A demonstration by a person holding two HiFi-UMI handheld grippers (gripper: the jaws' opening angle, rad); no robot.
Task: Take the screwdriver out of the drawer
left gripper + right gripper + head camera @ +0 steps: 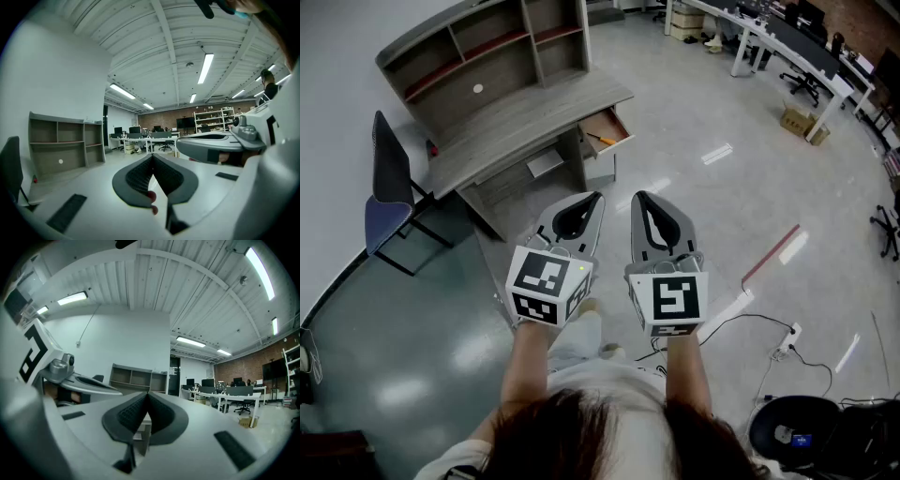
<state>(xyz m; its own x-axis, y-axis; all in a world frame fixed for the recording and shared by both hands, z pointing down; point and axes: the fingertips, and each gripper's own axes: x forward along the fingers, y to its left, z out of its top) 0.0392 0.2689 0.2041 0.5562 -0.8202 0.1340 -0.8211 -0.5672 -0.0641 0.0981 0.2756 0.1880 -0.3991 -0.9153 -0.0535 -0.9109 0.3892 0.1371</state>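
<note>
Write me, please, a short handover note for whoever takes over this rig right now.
Left gripper: jaws together, empty, held in the air well short of the desk.
Right gripper: jaws together, empty, held beside the left one.
Things: the drawer under the desktop is pulled out; the screwdriver, with its orange handle, lies inside it.
Done: the drawer is already open.
Left: walk up to the desk, open one gripper, close it on the screwdriver and lift it out of the drawer.

I see the desk [516, 117] ahead, a chair [386, 211] left of it, the screwdriver [601, 140] in its right-hand drawer [617, 120]
</note>
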